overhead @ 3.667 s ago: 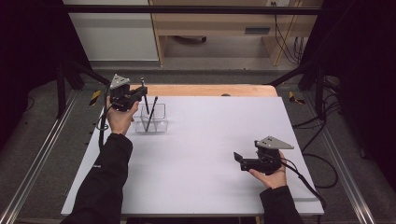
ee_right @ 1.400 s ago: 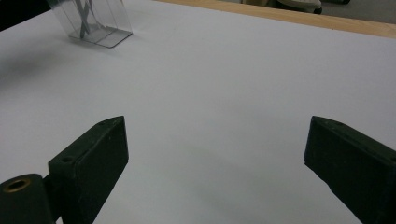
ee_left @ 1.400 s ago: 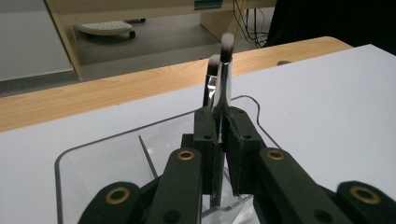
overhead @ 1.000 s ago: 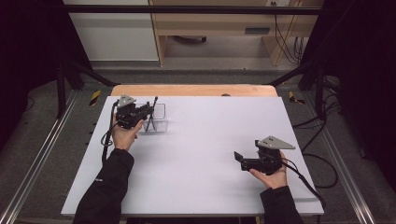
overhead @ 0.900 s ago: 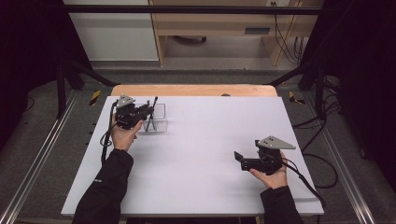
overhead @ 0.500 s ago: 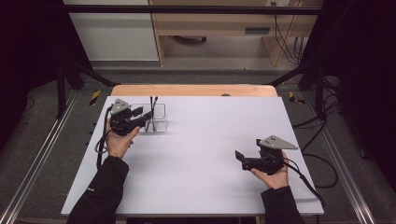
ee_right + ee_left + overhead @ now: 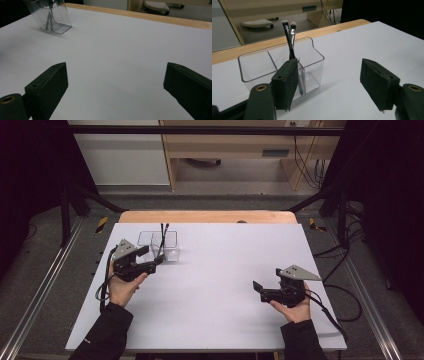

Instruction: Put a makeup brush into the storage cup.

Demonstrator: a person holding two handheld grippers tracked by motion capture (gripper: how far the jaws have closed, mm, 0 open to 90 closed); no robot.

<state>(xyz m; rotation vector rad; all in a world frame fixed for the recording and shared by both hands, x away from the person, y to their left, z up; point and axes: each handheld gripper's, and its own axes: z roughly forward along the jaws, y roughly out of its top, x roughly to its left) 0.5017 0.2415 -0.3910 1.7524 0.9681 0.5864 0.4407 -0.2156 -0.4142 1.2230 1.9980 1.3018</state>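
A clear plastic organizer (image 7: 170,238) with compartments stands at the back left of the white table top. Two black makeup brushes (image 7: 163,236) stand upright in it, bristles up. My left gripper (image 7: 152,256) is open and empty just in front of the organizer, pointing at it. In the left gripper view the organizer (image 7: 312,53) and brushes (image 7: 288,37) lie just beyond the left gripper (image 7: 328,68), partly behind one jaw. My right gripper (image 7: 258,291) rests open and empty at the front right. The right gripper (image 7: 116,75) faces the distant organizer (image 7: 53,15).
The white table top (image 7: 225,265) has a wooden strip (image 7: 207,216) along its far edge. Dark frame rails run down both sides of the table. Cables trail from both grippers off the table's sides. A light wooden desk stands on the floor beyond.
The left gripper lowered a brush into the organizer, let go of it and drew back toward the person. Its jaws now stand apart. The right gripper stayed in place.
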